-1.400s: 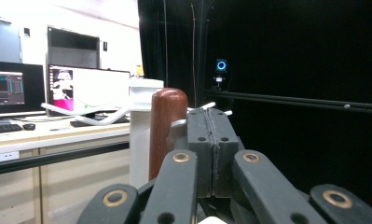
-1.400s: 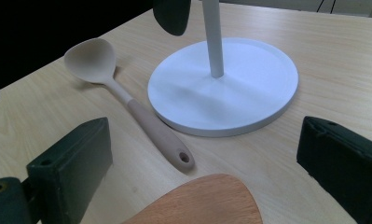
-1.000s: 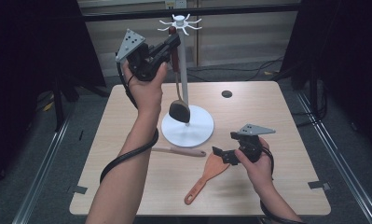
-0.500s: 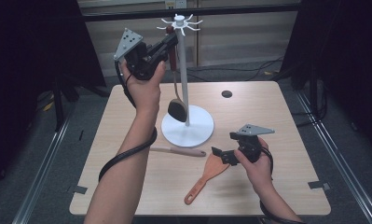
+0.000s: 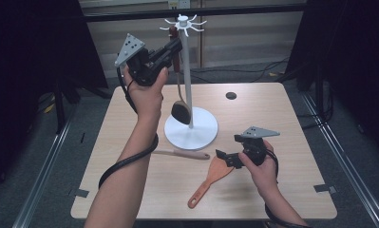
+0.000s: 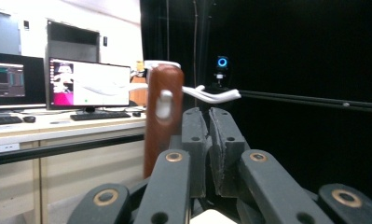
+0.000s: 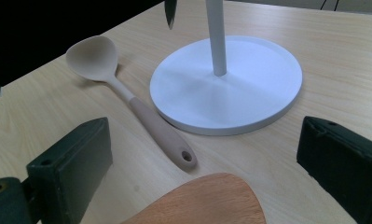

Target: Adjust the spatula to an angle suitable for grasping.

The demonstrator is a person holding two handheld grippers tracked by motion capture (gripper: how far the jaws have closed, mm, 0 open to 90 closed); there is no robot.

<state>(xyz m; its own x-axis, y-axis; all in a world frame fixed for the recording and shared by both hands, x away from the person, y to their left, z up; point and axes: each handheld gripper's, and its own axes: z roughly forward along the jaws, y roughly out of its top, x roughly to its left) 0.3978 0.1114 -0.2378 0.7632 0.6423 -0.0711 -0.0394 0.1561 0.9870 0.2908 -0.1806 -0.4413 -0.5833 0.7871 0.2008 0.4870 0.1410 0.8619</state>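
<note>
High in the upper middle of the high view, the left gripper sits beside the brown wooden handle of a dark-headed ladle that hangs from a hook of the white utensil rack. A second ago its jaws pinched that handle; now they have just been easing apart, and the left gripper view shows them nearly together with nothing between them, the handle standing just left of them, threaded over a white hook. I judge the ladle's weight now rests on the rack, so this hanging looks done and the hand can draw clear (carefully, lest it knock the handle off). In the lower right of the high view the right gripper hovers at the blade of an orange-brown wooden spatula on the table; its jaws stand wide, holding nothing, with the spatula blade low between them. A beige spoon lies beside the rack's round base, likely waiting its turn
</note>
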